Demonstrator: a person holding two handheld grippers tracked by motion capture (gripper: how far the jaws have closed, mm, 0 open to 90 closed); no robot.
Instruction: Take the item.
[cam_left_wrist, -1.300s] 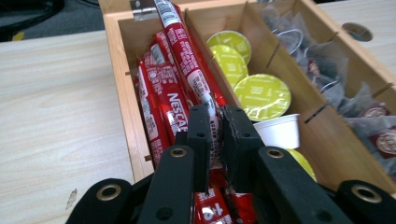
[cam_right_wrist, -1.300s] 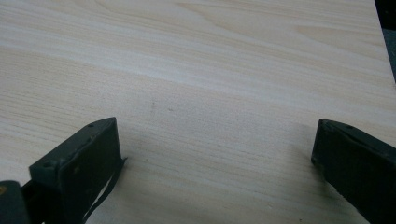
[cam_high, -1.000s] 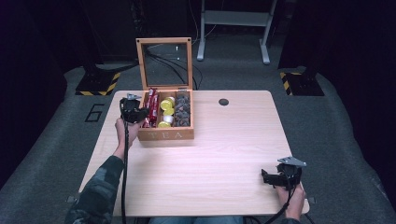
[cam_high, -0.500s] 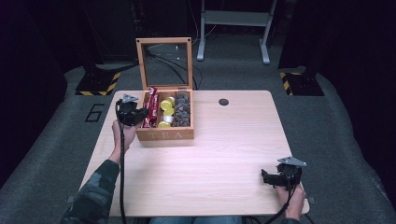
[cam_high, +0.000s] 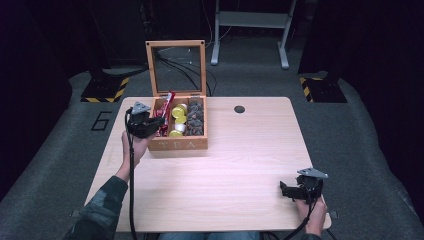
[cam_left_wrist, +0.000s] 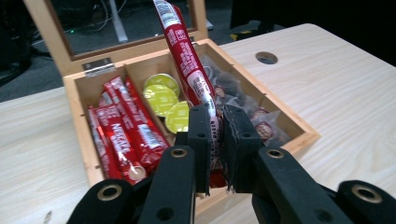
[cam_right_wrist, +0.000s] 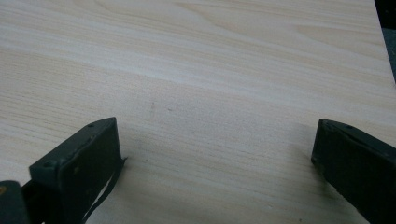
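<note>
The wooden table (cam_high: 225, 165) carries one thing of consequence: a tea box (cam_high: 179, 144) toward its ten o'clock area, lid (cam_high: 176, 67) tipped upright at the back so all three compartments are reachable from the person's side. A small dark grommet hole (cam_high: 239, 109) sits at about one o'clock of the box, apart from it.

Inside the box, seen along the left gripper's jaws, red sachets (cam_left_wrist: 122, 135) lie stacked lengthwise in one outer compartment, yellow capsules (cam_left_wrist: 161, 93) fill the middle one, and dark wrapped capsules (cam_left_wrist: 254, 121) the other outer one. Sorting by kind probably explains that layout.

The left gripper (cam_left_wrist: 215, 116) has its jaws closed on the lower part of a single red sachet (cam_left_wrist: 187, 60), which stands nearly upright and leans toward twelve o'clock, its top above the box's rim. Gripping it low and lifting it on end looks like a way of drawing one stick clear of its neighbours.

The right gripper (cam_high: 295, 190) rests at the table's five o'clock corner, jaws spread wide over bare wood, holding nothing; it seems parked out of the way.
</note>
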